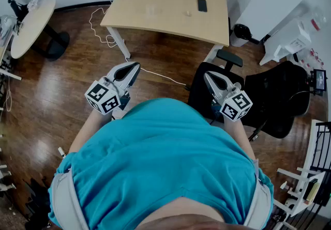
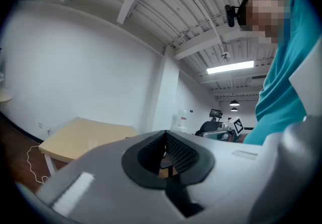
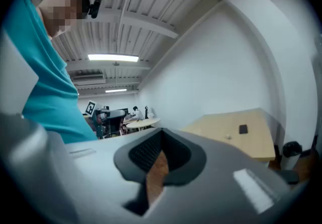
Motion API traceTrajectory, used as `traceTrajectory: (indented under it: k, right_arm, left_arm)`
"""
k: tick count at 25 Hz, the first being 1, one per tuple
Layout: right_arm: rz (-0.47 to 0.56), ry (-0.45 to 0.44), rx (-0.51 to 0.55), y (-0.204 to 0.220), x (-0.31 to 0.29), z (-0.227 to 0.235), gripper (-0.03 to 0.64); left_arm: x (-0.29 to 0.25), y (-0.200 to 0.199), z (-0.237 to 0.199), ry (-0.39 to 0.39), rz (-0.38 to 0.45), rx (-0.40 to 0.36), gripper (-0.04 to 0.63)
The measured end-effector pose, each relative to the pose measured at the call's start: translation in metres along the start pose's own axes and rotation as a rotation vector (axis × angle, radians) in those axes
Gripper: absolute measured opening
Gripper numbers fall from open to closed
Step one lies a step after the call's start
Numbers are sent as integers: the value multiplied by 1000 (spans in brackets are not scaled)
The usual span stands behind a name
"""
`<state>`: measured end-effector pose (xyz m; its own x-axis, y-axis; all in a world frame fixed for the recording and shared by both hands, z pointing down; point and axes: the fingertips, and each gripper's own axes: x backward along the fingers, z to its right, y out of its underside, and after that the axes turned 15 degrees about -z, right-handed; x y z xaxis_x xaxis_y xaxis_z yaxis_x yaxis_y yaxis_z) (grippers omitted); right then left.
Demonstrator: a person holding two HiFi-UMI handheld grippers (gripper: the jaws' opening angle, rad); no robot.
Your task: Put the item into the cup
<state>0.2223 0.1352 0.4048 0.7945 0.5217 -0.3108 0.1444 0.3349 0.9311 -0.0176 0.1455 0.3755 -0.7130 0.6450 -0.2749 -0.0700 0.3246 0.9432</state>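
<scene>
A light wooden table (image 1: pixel 170 1) stands ahead of me across the wood floor. On it lie a small pale item (image 1: pixel 189 13) and a flat black object (image 1: pixel 202 4); a faint clear shape (image 1: pixel 152 11) could be a cup, but I cannot tell. My left gripper (image 1: pixel 134 65) and right gripper (image 1: pixel 208 75) are held close to my body, short of the table, both shut and empty. In the right gripper view the shut jaws (image 3: pixel 161 133) point towards the table (image 3: pixel 236 132) with the black object (image 3: pixel 243 129). The left gripper (image 2: pixel 166 133) points past the table's corner (image 2: pixel 80 135).
A black office chair (image 1: pixel 279 94) stands right of me, close to the right gripper. A white cable (image 1: pixel 101 27) trails on the floor by the table leg. A round table (image 1: pixel 31 25) is at the far left, and a white cabinet (image 1: pixel 289 40) at the right.
</scene>
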Motion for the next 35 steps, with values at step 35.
traceTrajectory:
  k: [35]
  right_arm:
    - [-194, 255, -9, -60, -208, 217, 23]
  left_arm:
    - [-113, -33, -240, 124, -76, -65, 5]
